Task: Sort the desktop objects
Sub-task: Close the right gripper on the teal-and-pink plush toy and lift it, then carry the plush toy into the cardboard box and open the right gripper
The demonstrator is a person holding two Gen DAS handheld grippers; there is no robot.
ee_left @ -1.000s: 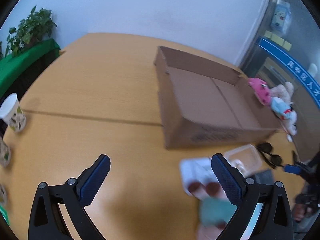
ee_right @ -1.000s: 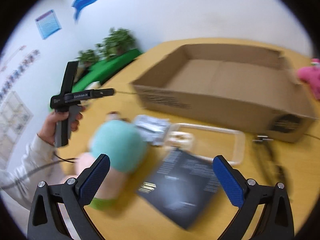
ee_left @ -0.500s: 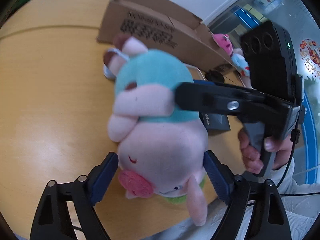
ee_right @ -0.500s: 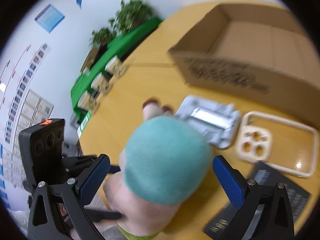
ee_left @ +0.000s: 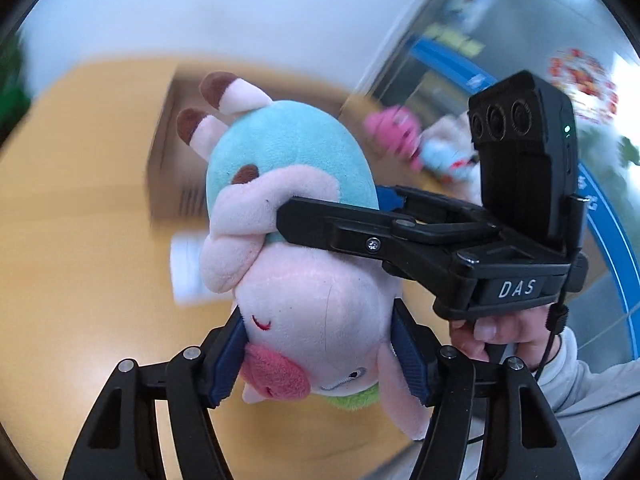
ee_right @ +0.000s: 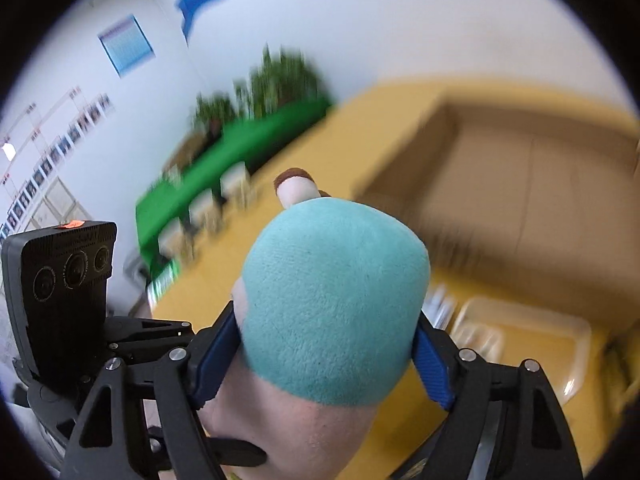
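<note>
A plush toy with a pink head and teal body hangs between both grippers, above the wooden table. My left gripper has its blue pads against the pink head, jaws closing. My right gripper comes in from the right of the left wrist view and clasps the teal body. In the right wrist view the right gripper presses both pads on the plush toy, jaws closing. The open cardboard box lies beyond it, blurred.
A pink plush and a blue-and-white one lie past the box. A clear phone case and a white packet lie on the table. Paper cups and plants line a green-covered bench. A hand holds the right gripper.
Both grippers closed in on the plush toy from opposite sides and their jaws narrowed onto it. Both views have swung upward, and the toy now sits off the table.
</note>
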